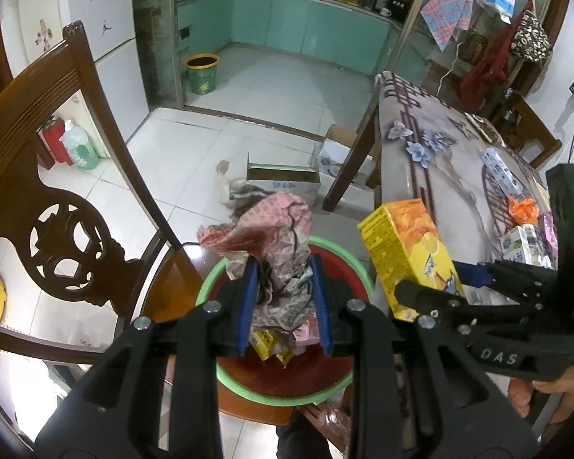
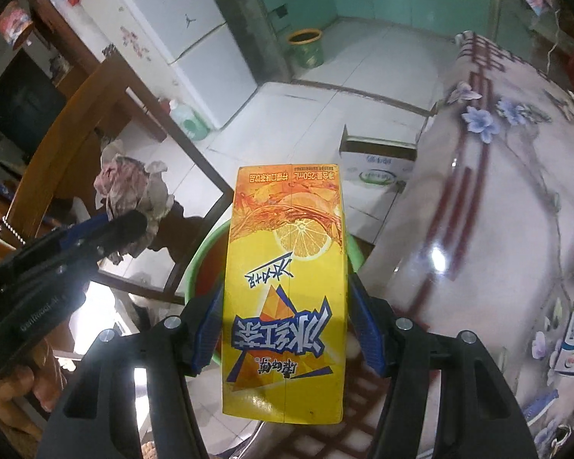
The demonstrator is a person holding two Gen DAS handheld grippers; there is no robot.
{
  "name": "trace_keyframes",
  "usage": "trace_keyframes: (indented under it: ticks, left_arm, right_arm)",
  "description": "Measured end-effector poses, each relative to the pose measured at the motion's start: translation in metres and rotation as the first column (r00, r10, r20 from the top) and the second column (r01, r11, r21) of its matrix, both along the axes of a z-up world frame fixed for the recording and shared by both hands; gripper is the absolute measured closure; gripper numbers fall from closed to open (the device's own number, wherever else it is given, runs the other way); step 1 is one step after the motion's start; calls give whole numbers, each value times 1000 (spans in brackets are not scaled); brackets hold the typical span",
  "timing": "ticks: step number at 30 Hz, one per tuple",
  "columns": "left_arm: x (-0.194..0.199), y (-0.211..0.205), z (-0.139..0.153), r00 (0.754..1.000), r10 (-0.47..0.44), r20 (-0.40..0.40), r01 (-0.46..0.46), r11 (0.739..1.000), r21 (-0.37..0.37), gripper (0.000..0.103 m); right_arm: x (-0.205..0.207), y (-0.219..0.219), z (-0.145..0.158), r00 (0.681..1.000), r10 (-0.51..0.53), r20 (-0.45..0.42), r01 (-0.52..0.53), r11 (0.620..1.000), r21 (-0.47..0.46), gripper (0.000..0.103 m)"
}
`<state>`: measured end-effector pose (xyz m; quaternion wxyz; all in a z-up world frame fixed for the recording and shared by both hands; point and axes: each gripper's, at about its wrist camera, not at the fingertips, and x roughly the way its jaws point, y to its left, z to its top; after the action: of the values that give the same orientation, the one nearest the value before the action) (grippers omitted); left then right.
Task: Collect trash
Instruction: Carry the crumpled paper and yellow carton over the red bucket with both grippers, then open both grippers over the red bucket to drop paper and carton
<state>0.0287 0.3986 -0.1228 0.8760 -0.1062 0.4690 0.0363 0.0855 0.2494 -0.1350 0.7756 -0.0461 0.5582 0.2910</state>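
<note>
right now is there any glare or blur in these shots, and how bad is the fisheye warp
Right wrist view: bright glare spots on the glossy tablecloth, whose far right side is smeared; the yellow drink carton is sharp. Left wrist view: mostly crisp, the chair back bows strongly, corners vignette black.

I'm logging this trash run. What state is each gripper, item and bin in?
left gripper: shut on crumpled paper, over basin.
right gripper: shut on yellow tea carton, held aloft.
green-rimmed basin: holds wrappers.
cardboard box: open, on floor.
</note>
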Motion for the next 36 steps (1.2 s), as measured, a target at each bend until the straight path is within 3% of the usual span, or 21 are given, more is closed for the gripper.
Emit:
trace_keyframes:
  ticks: [4,7,19,29,36]
  left_arm:
    - [0,3,-3,1000,8,-7,-8,1000,-5,77]
    - [0,1,-4,1000,8,-11,-8,1000,-6,77]
    - [-2,-10,-11,1000,-11,-27,10,1000,-17,74]
    - [-8,-19,0,1000,7,8,-7,1000,-17,38]
    - [-9,-40,7,1000,4,25,-3,999,-34,35]
  right_arm:
    - [3,3,-2,1000,10,-8,-10,1000,8,43]
    - [7,0,-2,1000,-12,-4,12,1000,16,26]
    - [14,-39,23,990,-127,63,124,991,51,26]
    - [2,-77,38,976,-194,95,189,980,58,26]
    - [-8,-122,43,957,-270,109,265,963,57,26]
